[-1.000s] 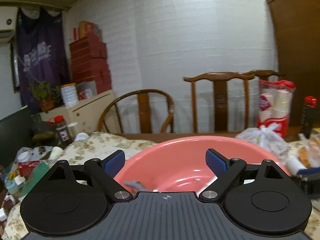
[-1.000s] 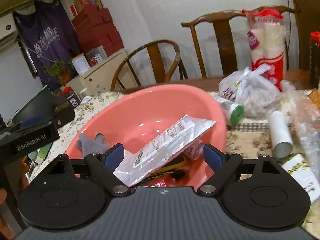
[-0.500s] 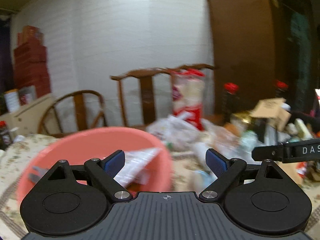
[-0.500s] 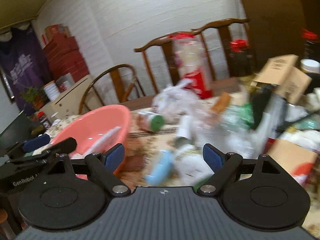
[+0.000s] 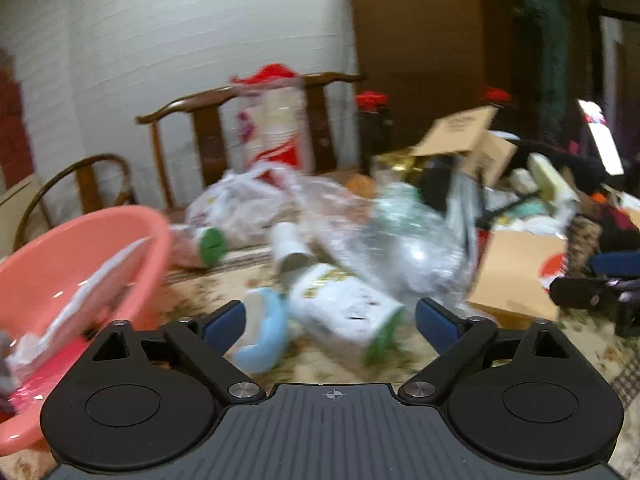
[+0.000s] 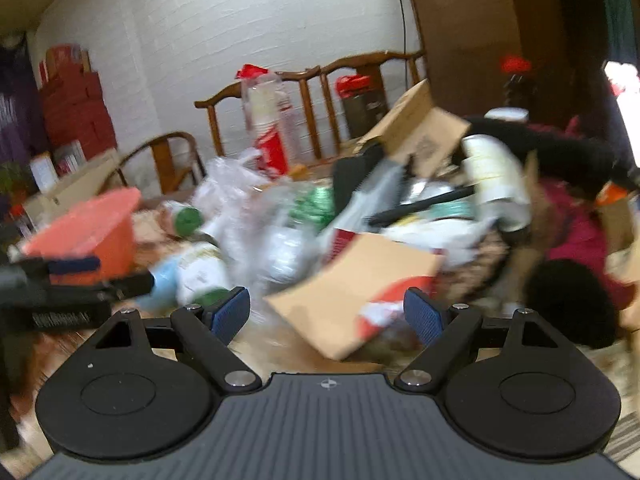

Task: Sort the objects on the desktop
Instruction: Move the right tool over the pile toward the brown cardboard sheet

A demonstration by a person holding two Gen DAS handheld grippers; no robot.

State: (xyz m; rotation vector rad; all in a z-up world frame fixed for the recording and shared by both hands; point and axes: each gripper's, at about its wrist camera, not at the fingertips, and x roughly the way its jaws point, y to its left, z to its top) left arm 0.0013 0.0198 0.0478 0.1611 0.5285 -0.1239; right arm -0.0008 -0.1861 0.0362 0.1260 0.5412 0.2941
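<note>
Both views are blurred by motion. A pink basin (image 5: pixel 76 264) with a plastic packet in it sits at the left of the left wrist view; the right wrist view shows the basin (image 6: pixel 86 236) too, far left. My left gripper (image 5: pixel 330 322) is open above a white bottle with a green cap (image 5: pixel 344 308) and a light blue object (image 5: pixel 266 332) lying on the floral cloth. My right gripper (image 6: pixel 328 316) is open over a flat cardboard box with red print (image 6: pixel 352 280). The left gripper (image 6: pixel 64 280) also shows at the left edge there. Neither holds anything.
A heap of clutter fills the table: clear plastic bags (image 5: pixel 384 232), a white tube (image 5: pixel 288 246), a green-capped jar (image 5: pixel 208 244), an open cardboard box (image 5: pixel 468 140), dark-red clothing (image 6: pixel 576 236). Wooden chairs (image 5: pixel 248 132) and a sleeve of paper cups (image 5: pixel 276 124) stand behind.
Both grippers have swung right and downward, away from the pink basin toward the pile of clutter. The basin has slid to the left edge of both views. Both jaws stayed open.
</note>
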